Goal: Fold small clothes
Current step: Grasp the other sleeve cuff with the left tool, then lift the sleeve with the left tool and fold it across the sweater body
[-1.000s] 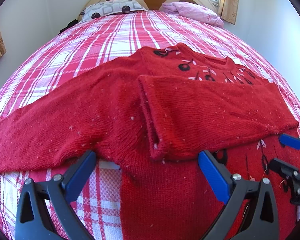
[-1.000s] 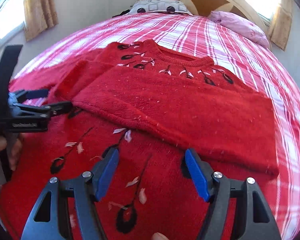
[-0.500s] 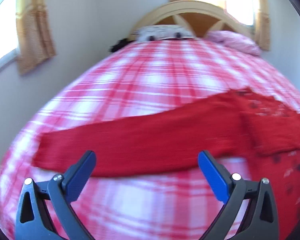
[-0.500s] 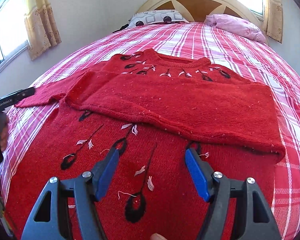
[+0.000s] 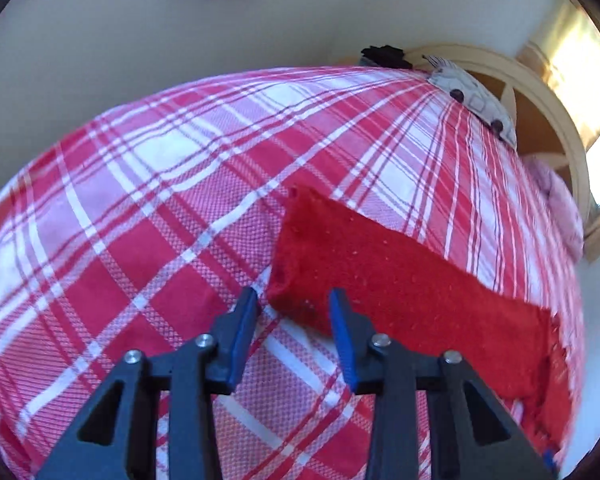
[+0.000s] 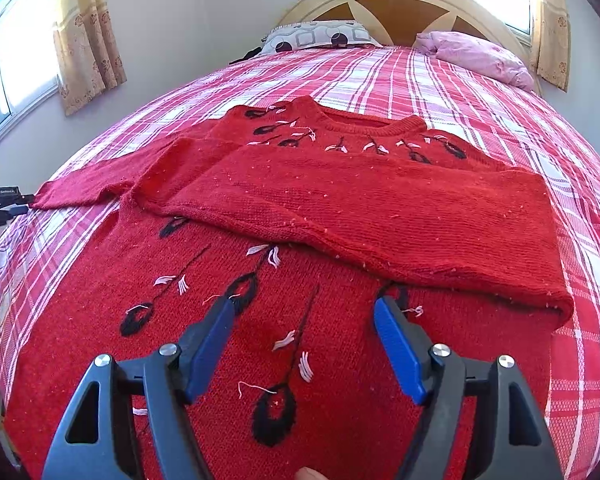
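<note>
A red knit sweater (image 6: 340, 320) with black and white embroidery lies flat on the bed, front up. One sleeve (image 6: 380, 208) is folded across the chest. The other sleeve (image 5: 400, 280) stretches out sideways, and its cuff (image 5: 300, 256) lies between the fingers of my left gripper (image 5: 295, 296). Those jaws are closing, and a small gap still shows beside the cuff. In the right wrist view the left gripper (image 6: 4, 200) sits at the tip of that sleeve (image 6: 84, 188). My right gripper (image 6: 304, 308) hovers open over the lower body of the sweater, holding nothing.
The bed carries a red and white plaid cover (image 6: 380, 76). A patterned pillow (image 6: 316, 38) and a pink pillow (image 6: 480, 56) lie at the headboard (image 6: 400, 4). Curtained windows flank the bed, and a wall runs along its left side.
The left gripper has swept left along the outstretched sleeve to its cuff, rolled, and narrowed its jaws around the cuff. The right gripper has stayed over the sweater body.
</note>
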`<state>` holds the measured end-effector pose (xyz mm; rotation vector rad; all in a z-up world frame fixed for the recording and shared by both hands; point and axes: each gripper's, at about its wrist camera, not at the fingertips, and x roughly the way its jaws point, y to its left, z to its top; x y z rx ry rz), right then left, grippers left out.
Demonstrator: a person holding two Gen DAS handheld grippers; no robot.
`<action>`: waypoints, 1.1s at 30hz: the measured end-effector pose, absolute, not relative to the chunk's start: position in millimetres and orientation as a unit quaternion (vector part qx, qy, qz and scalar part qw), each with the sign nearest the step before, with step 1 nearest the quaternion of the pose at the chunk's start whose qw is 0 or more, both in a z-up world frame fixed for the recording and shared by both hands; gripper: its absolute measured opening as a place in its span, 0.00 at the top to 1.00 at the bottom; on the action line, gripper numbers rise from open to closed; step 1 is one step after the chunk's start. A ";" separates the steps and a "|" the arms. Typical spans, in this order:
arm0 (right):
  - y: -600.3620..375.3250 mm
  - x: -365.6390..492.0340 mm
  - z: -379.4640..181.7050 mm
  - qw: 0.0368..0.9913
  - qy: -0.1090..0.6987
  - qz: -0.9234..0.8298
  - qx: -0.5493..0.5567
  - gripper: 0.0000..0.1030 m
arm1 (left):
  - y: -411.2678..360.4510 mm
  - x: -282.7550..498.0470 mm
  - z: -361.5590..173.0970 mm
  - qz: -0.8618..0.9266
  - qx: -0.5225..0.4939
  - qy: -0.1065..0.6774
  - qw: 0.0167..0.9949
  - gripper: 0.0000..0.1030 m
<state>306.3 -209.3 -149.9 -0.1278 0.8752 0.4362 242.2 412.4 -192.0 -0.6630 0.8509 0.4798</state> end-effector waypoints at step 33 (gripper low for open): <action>-210.5 305.4 -148.2 0.883 0.417 0.208 -0.060 0.28 | 354.9 265.9 -132.2 0.131 -0.305 0.338 0.881 0.88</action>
